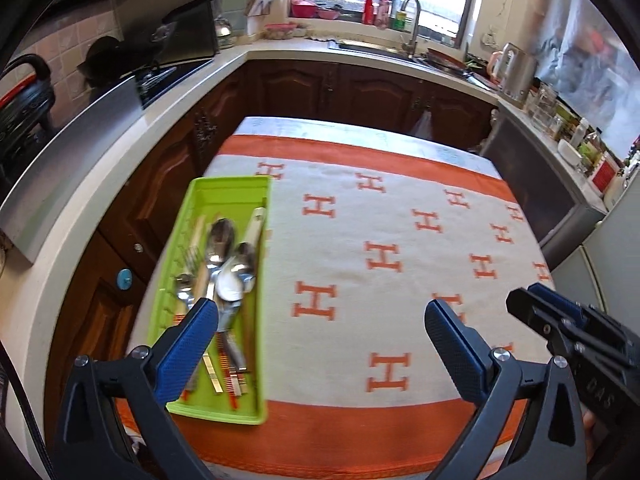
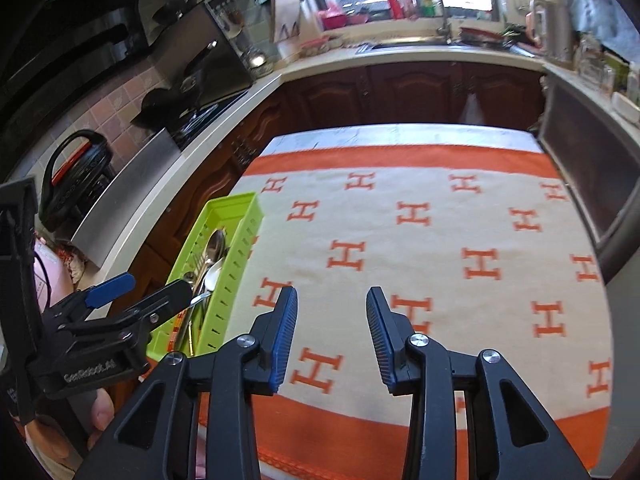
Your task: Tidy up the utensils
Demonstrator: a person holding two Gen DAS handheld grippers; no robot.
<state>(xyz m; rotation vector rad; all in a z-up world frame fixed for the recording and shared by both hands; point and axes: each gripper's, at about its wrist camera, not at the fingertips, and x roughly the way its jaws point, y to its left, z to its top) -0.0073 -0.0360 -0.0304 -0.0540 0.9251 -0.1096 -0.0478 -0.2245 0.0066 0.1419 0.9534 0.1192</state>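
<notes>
A lime green utensil tray (image 1: 236,182) lies on the left side of the table and also shows in the right wrist view (image 2: 236,208). It holds several metal spoons (image 1: 221,240), a fork (image 1: 191,258), a white-handled utensil (image 1: 256,224) and chopsticks. My left gripper (image 1: 320,320) is open and empty above the table, its left finger (image 1: 188,352) over the near end of the tray. My right gripper (image 2: 332,312) is open and empty above the cloth, right of the tray. It also shows in the left wrist view (image 1: 552,316).
The table wears a cream cloth with orange H marks and an orange border (image 2: 400,156). Dark wood cabinets (image 1: 360,88) and a countertop wrap around it, with a stove (image 1: 160,76) at left, a sink and tap (image 1: 412,28) at the back, and a kettle (image 1: 516,68) at right.
</notes>
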